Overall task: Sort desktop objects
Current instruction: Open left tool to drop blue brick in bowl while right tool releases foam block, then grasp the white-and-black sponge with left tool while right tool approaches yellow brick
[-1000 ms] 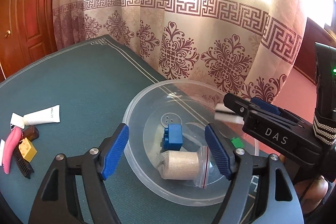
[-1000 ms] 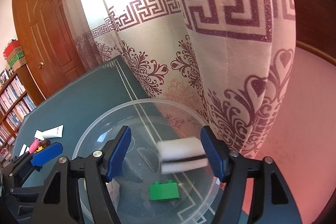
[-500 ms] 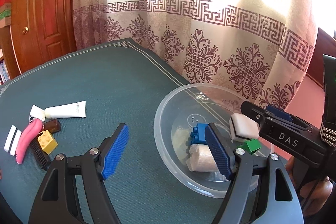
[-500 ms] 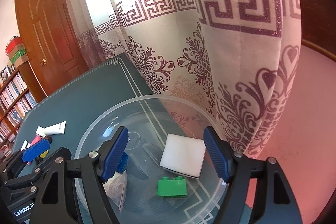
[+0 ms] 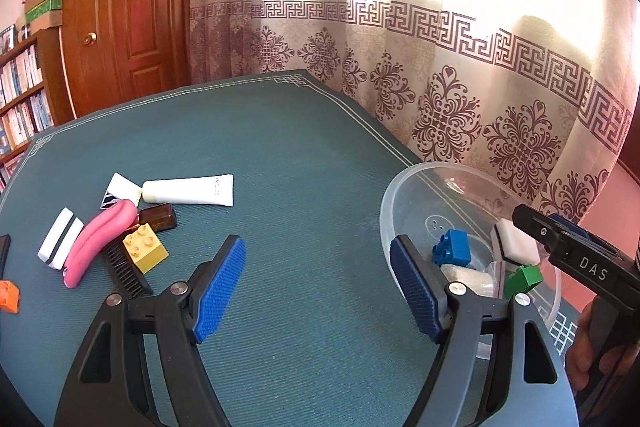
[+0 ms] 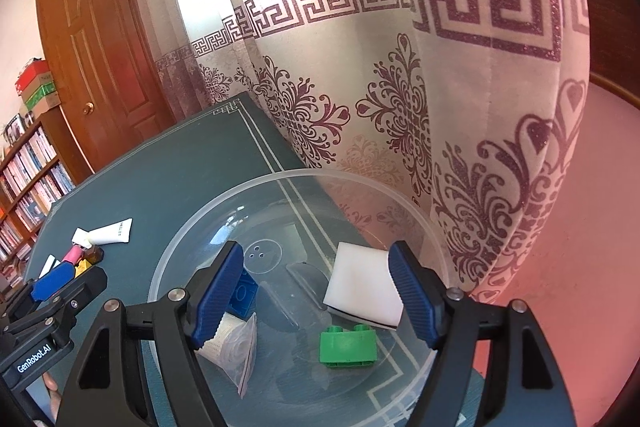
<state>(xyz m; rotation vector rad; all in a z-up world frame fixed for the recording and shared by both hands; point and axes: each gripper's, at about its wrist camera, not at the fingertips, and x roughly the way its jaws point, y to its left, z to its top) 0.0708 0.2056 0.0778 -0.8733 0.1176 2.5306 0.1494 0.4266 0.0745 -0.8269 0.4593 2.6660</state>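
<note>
The right gripper (image 6: 316, 295) hangs over the bowl (image 6: 192, 227); its jaws have just been opening, wide apart and empty. Below and between them, inside the bowl, lie the white eraser (image 6: 360, 287) and green brick (image 6: 348, 345), apart from the pads. The left gripper (image 5: 318, 291) is open and empty above the bare mat (image 5: 260, 147). The yellow brick (image 5: 144, 253) and tube (image 5: 188, 190) lie to its left.
</note>
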